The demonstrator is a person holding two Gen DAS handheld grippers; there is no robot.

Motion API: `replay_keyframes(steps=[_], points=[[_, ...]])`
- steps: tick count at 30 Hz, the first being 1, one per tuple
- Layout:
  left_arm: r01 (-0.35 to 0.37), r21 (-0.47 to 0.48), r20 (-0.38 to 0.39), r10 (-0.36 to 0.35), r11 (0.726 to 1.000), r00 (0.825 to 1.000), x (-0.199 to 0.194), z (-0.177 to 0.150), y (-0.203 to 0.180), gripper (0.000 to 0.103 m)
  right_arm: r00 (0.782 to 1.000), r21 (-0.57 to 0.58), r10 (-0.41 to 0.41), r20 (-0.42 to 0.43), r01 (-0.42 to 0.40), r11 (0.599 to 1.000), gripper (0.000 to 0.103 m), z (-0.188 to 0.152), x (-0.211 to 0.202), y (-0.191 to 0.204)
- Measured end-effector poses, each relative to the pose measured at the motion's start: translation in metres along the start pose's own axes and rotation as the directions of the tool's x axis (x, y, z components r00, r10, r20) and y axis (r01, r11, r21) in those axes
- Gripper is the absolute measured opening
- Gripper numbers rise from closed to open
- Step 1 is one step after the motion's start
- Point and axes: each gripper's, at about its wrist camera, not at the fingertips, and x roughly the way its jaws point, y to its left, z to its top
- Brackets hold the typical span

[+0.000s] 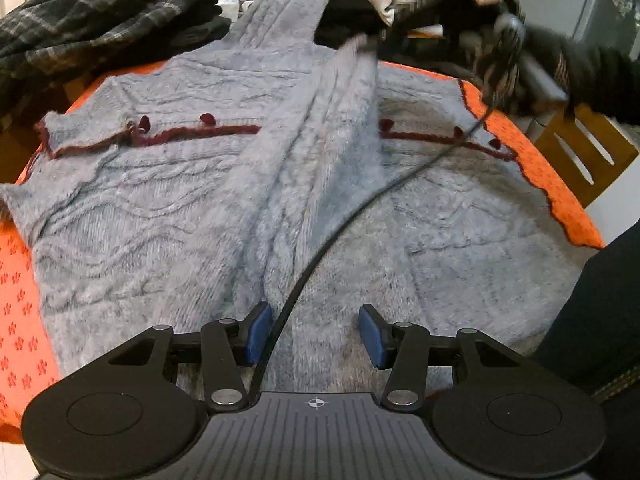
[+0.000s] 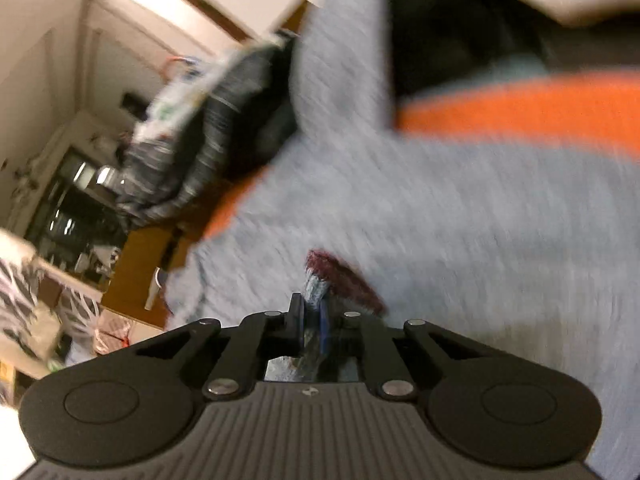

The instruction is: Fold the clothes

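Table cloth [image 1: 24, 320]: orange with small red motifs, under everything, I think to give the knit a clean flat bed to fold on.
Sweater [image 1: 168, 208]: grey cable knit with dark red trim, spread wide across the orange cloth so I can work it flat; one long strip of it, a sleeve I'd say, runs up the middle toward the far edge.
Clothes pile [image 1: 100, 20]: dark plaid and other garments heaped at the back left, clear of my working space (whether folded or waiting, I can't tell).
Right tongs [image 2: 313, 322]: pinched tight on a grey edge of the sweater with the dark red trim [image 2: 344, 276] just past the tips, and the view is smeared with motion, so I judge I'm carrying that end across for a fold.
Left tongs [image 1: 316, 334]: blue pads [image 1: 256, 332] spread wide, gripping nothing, low over the near part of the sweater, ready to pin or pinch.
Cable [image 1: 340, 232]: thin black lead draped across the knit between my left pads.
Writing: none I can read; only a small crosshair mark [image 1: 316, 403] on the left tongs' body.
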Motion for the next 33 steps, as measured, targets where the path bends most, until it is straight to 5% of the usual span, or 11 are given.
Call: replay_keyframes(steps=[3, 9, 16, 19, 22, 26, 29, 33], points=[[-0.011, -0.004, 0.002, 0.011, 1.0, 1.0, 0.003, 0.0, -0.003, 0.051, 1.0, -0.128, -0.026, 0.003, 0.026, 0.991, 0.008, 0.016, 0.006, 0.022], [-0.04, 0.003, 0.014, 0.04, 0.999, 0.999, -0.008, 0.005, -0.007, 0.051, 0.96, -0.289, -0.279, -0.033, 0.258, 0.922, 0.02, 0.012, 0.053, 0.017], [-0.089, -0.12, 0.136, 0.105, 0.989, 0.985, -0.037, 0.02, 0.011, 0.051, 0.986, -0.389, -0.166, 0.01, 0.157, 0.908, 0.033, -0.01, 0.015, 0.034], [-0.098, -0.135, 0.094, 0.111, 0.986, 0.989, -0.022, 0.02, 0.016, 0.051, 0.991, -0.408, -0.131, -0.033, 0.106, 0.907, 0.044, -0.028, 0.021, 0.037], [-0.101, -0.103, 0.025, 0.104, 0.989, 0.994, -0.002, 0.014, 0.018, 0.052, 0.975, -0.421, -0.193, -0.11, 0.13, 0.898, 0.044, -0.044, 0.046, 0.031], [-0.101, -0.044, 0.042, 0.103, 0.994, 0.994, -0.01, 0.019, 0.011, 0.052, 0.975, -0.324, -0.187, -0.118, 0.14, 0.936, 0.044, -0.043, 0.045, 0.016], [-0.059, -0.06, 0.103, 0.065, 0.996, 0.993, -0.026, 0.024, 0.009, 0.052, 0.981, -0.224, -0.161, -0.104, 0.135, 0.965, 0.047, -0.039, 0.036, 0.004], [0.035, -0.073, 0.066, -0.03, 0.997, 0.997, -0.018, 0.024, 0.008, 0.051, 0.989, -0.084, -0.118, -0.089, 0.111, 0.99, 0.047, -0.036, 0.033, -0.012]])
